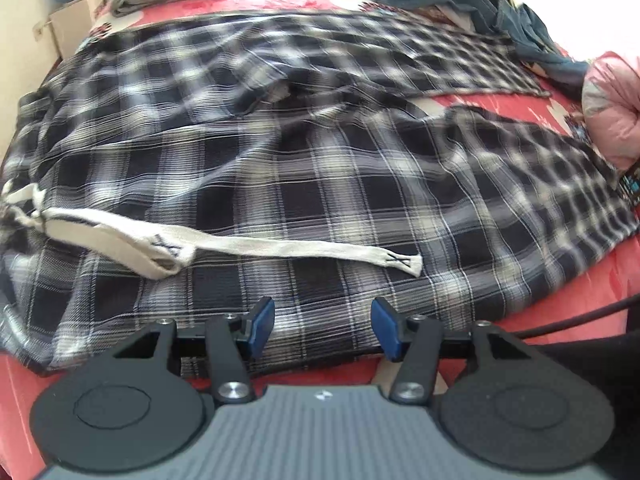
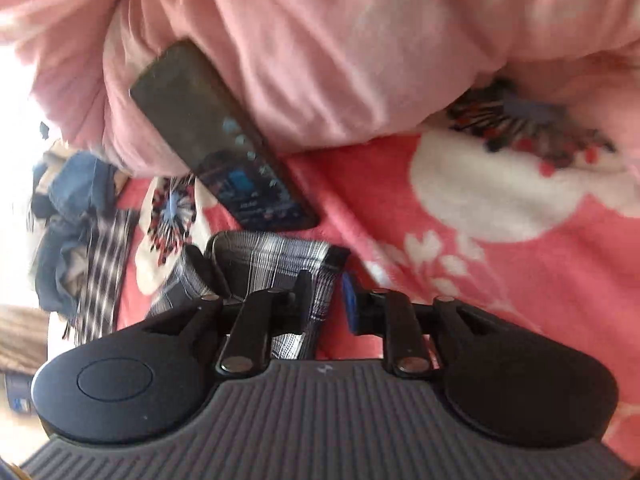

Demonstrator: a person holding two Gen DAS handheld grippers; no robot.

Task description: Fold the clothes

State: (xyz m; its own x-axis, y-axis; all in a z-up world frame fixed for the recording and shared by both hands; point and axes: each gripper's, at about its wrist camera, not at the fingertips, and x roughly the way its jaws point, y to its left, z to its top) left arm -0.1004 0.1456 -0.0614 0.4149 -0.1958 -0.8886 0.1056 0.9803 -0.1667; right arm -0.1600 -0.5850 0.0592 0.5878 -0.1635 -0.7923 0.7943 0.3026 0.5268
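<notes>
- Two grippers over red bed (image 1: 624, 280).
- Plaid garment (image 1: 300, 184) lies spread on bed.
- Left gripper (image 1: 323, 326): jaws apart, empty, above garment's near hem.
- Right gripper (image 2: 326, 304): jaws slightly parted, garment corner between them.

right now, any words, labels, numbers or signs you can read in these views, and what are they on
No readable text.
Phone against the pink bedding: lit screen with icons, too blurred to read.
Drawstring on the plaid garment: stitched cross marks at the ends, not letters.
Left gripper and right gripper: a small pale logo mark on each body, no words.
</notes>
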